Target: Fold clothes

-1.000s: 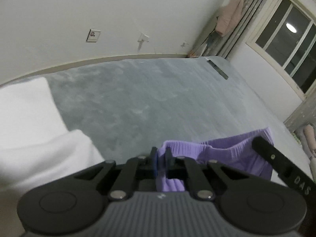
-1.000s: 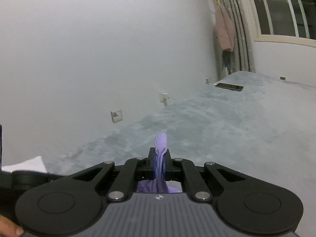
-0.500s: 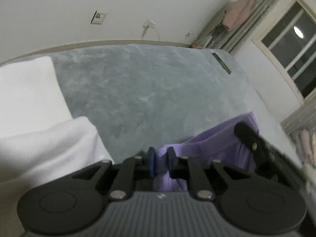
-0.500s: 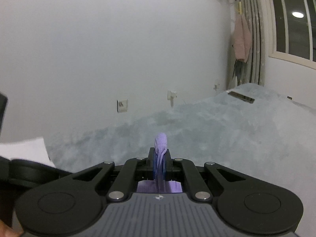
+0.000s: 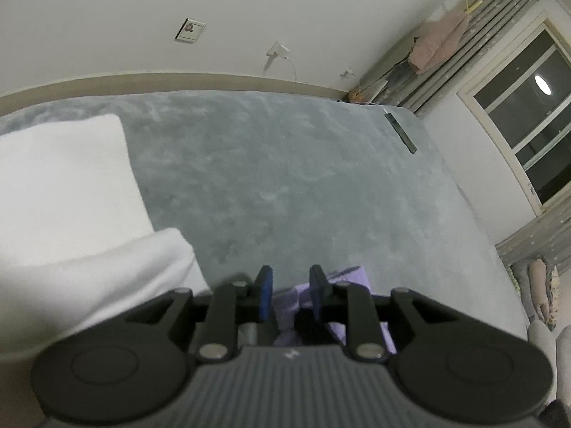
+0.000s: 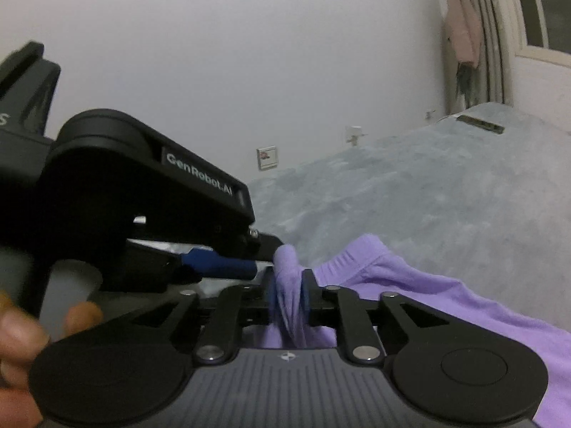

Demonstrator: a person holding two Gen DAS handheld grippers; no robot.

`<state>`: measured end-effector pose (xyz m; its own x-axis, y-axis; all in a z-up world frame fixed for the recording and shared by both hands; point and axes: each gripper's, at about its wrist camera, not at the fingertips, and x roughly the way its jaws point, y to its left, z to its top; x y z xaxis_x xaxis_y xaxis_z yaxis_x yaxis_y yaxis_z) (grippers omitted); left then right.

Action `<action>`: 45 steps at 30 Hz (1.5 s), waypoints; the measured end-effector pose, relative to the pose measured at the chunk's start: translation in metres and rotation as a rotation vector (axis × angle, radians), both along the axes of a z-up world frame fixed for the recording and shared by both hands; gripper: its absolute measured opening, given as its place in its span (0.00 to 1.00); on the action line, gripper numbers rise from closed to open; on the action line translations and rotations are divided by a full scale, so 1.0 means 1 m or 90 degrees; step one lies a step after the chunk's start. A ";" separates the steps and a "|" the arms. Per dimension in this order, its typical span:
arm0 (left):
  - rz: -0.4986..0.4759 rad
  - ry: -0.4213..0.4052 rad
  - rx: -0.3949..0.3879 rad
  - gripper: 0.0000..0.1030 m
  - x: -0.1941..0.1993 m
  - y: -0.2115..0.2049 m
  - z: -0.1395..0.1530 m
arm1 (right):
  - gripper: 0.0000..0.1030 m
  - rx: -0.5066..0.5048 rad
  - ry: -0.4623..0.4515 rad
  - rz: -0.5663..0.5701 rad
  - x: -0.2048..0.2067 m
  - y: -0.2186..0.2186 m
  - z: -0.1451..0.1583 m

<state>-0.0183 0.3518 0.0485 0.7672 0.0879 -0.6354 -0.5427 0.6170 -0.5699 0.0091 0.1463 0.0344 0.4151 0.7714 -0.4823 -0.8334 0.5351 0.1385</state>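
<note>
The main risk at this moment was an uneven let-go: both sets of tongs were spreading, yet a bunched ridge of the purple garment point(image 6: 291, 296) sat between the pads of the right gripper point(image 6: 289, 290), and I judged that if that hand pulled away before the cloth slipped free, the fabric would drag and the fold would come undone. In the left wrist view the left gripper point(image 5: 292, 287) stood with a clear gap between its blue-faced pads, pressing on nothing, the garment point(image 5: 348, 278) lying just under and beyond them on the near part of the bed point(image 5: 285, 178). In the right view it was hard to tell whether the pads pinched the ridge or merely flanked it; they looked close against it. The two tools were almost touching, the left one's black body point(image 6: 150, 185) crowding in from the left, so a bump between them could also shift the cloth. The garment was thin, soft knit with a ribbed band along one edge, lying in loose wrinkles that spread to the right. The bed cover was grey, plush and mottled. White bedding point(image 5: 71, 214) sat puffy at the near left, and a slim dark bar point(image 5: 401, 132) lay at the far right edge.
</note>
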 end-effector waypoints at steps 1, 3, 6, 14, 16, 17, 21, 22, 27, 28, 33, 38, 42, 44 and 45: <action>-0.001 -0.001 -0.002 0.22 0.000 0.000 0.000 | 0.23 0.002 0.001 0.003 0.001 -0.004 0.002; -0.001 -0.003 -0.006 0.22 0.000 0.001 0.000 | 0.29 0.018 0.004 0.003 0.005 -0.016 0.007; 0.002 -0.006 -0.011 0.22 -0.001 0.002 0.000 | 0.32 0.074 0.041 0.004 0.014 -0.038 0.015; 0.004 -0.008 -0.009 0.22 -0.003 0.002 -0.001 | 0.25 0.005 0.029 0.050 0.005 -0.014 0.002; 0.003 -0.007 -0.009 0.22 -0.002 0.002 -0.001 | 0.20 -0.044 0.038 0.059 0.007 0.001 -0.009; 0.002 -0.007 -0.009 0.22 -0.002 0.002 -0.001 | 0.20 -0.057 0.046 0.063 0.008 0.005 -0.014; 0.003 -0.012 -0.018 0.22 -0.003 0.003 0.001 | 0.20 -0.040 0.060 0.081 0.014 -0.003 -0.011; 0.003 -0.013 -0.019 0.22 -0.003 0.004 0.001 | 0.20 -0.019 0.061 0.076 0.017 -0.011 -0.006; -0.005 -0.011 -0.009 0.25 0.000 0.000 0.001 | 0.20 0.004 0.039 0.001 0.045 -0.036 0.014; -0.008 -0.009 -0.006 0.26 0.002 0.000 0.001 | 0.20 -0.020 0.018 -0.005 0.049 -0.033 0.015; -0.015 -0.005 0.000 0.26 0.004 -0.002 0.000 | 0.40 -0.127 -0.080 0.016 0.064 -0.007 0.021; -0.041 0.008 0.018 0.26 0.011 -0.006 -0.002 | 0.48 -0.166 -0.012 0.047 0.087 0.010 0.003; -0.065 0.023 0.040 0.24 0.017 -0.011 -0.004 | 0.25 -0.144 0.051 0.066 0.098 0.008 -0.009; -0.077 0.034 0.056 0.23 0.019 -0.015 -0.005 | 0.19 -0.132 0.058 0.074 0.097 0.009 -0.008; -0.082 0.039 0.065 0.23 0.021 -0.017 -0.005 | 0.18 -0.136 0.048 0.075 0.094 0.011 -0.008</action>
